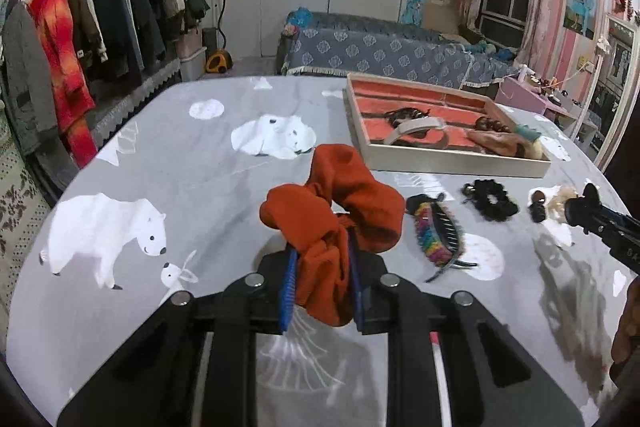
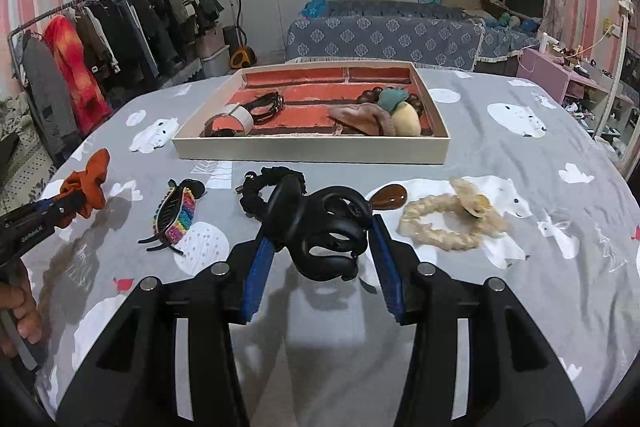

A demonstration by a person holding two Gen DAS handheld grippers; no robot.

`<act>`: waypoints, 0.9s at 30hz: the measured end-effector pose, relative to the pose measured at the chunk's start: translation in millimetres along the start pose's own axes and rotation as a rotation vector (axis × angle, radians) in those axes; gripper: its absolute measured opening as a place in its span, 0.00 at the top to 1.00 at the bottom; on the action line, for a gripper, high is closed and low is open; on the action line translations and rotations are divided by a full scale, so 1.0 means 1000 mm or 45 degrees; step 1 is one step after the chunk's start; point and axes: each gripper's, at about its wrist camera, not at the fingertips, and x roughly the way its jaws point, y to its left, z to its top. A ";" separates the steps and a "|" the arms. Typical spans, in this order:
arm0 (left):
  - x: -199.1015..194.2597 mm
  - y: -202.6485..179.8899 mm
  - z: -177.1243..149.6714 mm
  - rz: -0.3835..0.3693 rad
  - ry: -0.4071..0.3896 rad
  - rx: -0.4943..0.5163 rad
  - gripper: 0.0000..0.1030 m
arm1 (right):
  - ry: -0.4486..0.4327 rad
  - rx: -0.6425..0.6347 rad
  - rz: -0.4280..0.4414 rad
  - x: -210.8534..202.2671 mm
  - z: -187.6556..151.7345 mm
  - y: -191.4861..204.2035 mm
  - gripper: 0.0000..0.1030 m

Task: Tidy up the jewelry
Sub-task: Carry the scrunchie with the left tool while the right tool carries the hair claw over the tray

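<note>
My left gripper (image 1: pixel 322 259) is shut on an orange scrunchie (image 1: pixel 340 195), held lifted off the table; the right wrist view shows this gripper (image 2: pixel 60 207) and scrunchie (image 2: pixel 86 187) at the far left. My right gripper (image 2: pixel 320 233) is shut on a black claw clip (image 2: pixel 316 223), also off the table, and its tip (image 1: pixel 588 203) shows at the right edge of the left wrist view. The jewelry tray (image 2: pixel 312 149) with its orange lining stands further back and holds a white bangle (image 2: pixel 240 117), dark bracelets and fabric hair pieces.
On the grey polar-bear tablecloth lie a rainbow claw clip (image 2: pixel 176 215), a black scrunchie (image 2: pixel 260 195), a brown clip (image 2: pixel 390 197) and a cream scrunchie (image 2: pixel 452 223). A hand (image 2: pixel 20 311) shows at the left edge. A clothes rack and a sofa stand beyond the table.
</note>
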 end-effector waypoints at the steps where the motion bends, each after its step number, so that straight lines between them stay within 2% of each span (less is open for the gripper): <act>1: -0.004 -0.004 0.000 0.002 -0.007 0.006 0.79 | -0.001 -0.002 0.011 -0.003 -0.001 -0.002 0.54; 7: -0.020 -0.038 -0.003 -0.001 -0.038 0.031 0.79 | -0.026 -0.011 0.009 -0.018 -0.011 -0.015 0.54; 13: -0.018 -0.075 -0.012 -0.059 -0.009 0.028 0.79 | -0.056 0.009 -0.026 -0.041 -0.020 -0.045 0.54; 18: -0.017 -0.101 -0.017 -0.049 -0.023 0.024 0.79 | -0.085 0.028 -0.054 -0.061 -0.025 -0.075 0.54; 27: -0.018 -0.116 -0.012 -0.046 -0.041 0.073 0.79 | -0.102 0.040 -0.050 -0.069 -0.028 -0.091 0.54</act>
